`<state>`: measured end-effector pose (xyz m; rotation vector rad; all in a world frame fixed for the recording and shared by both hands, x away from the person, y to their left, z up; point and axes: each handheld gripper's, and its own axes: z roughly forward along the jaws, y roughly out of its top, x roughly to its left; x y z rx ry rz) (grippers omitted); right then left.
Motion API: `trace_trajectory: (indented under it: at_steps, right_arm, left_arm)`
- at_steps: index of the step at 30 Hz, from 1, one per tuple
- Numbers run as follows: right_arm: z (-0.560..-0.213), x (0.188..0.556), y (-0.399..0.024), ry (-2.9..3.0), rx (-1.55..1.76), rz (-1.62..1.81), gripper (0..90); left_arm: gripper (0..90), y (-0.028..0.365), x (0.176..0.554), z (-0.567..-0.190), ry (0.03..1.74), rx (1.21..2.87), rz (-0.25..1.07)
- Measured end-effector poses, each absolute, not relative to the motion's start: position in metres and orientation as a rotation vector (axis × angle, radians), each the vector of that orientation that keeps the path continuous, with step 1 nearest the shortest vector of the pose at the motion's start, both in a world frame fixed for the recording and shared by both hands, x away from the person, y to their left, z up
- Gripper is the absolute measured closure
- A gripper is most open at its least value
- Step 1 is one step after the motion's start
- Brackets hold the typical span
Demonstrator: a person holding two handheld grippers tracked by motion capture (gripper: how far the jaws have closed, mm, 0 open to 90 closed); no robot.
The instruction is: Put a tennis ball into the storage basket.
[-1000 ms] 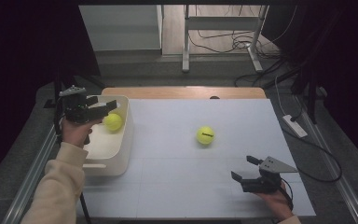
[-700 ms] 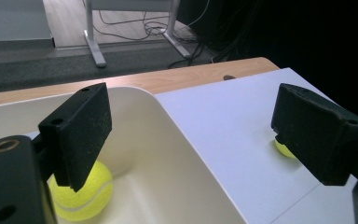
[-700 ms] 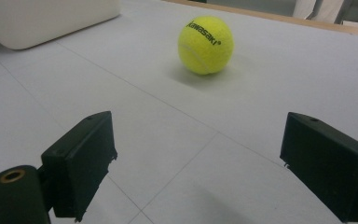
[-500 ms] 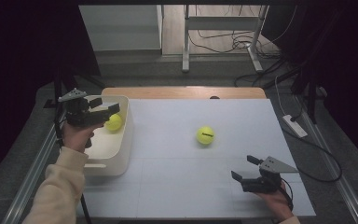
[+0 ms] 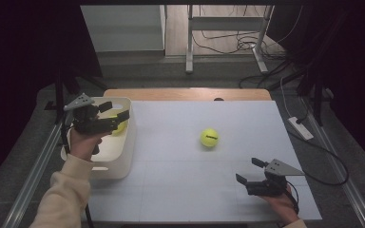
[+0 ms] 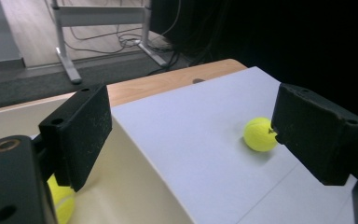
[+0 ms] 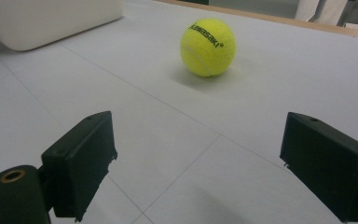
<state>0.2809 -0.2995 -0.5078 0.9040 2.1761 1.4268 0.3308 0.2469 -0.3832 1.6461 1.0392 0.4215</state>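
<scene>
High view: left gripper (image 5: 116,115) over cream bin (image 5: 122,159), jaws apart, nothing clamped; its jaws have just been closing a little. Bin ball (image 5: 118,127) in bin, just under jaws. Right gripper (image 5: 248,172) low on white mat (image 5: 171,156), jaws apart, empty. Table ball (image 5: 209,137) on mat, ahead of right jaws, well apart.

Left gripper view: jaws wide, bin ball (image 6: 63,200) below left jaw, table ball (image 6: 260,134) beside right jaw, far off.

Right gripper view: jaws wide, table ball (image 7: 208,46) ahead, between jaw lines; bin (image 7: 51,18) corner ahead-left.

A: Where are the balls?

B: One yellow tennis ball (image 5: 118,127) lies in the white bin (image 5: 123,156), just below the left gripper's fingers (image 5: 121,115). Another tennis ball (image 5: 209,137), printed side up, rests well ahead of the right gripper's fingers (image 5: 243,180).
</scene>
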Motion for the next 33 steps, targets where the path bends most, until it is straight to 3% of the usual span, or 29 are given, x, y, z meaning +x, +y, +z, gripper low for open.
trace_trajectory:
  at_steps: [33]
  right_arm:
    - [-0.508, 0.278, -0.302, 2.167, 0.907, 1.415, 10.2]
  left_arm:
    - [13.3, 0.200, 0.322, -0.386, 0.873, 1.715, 0.327]
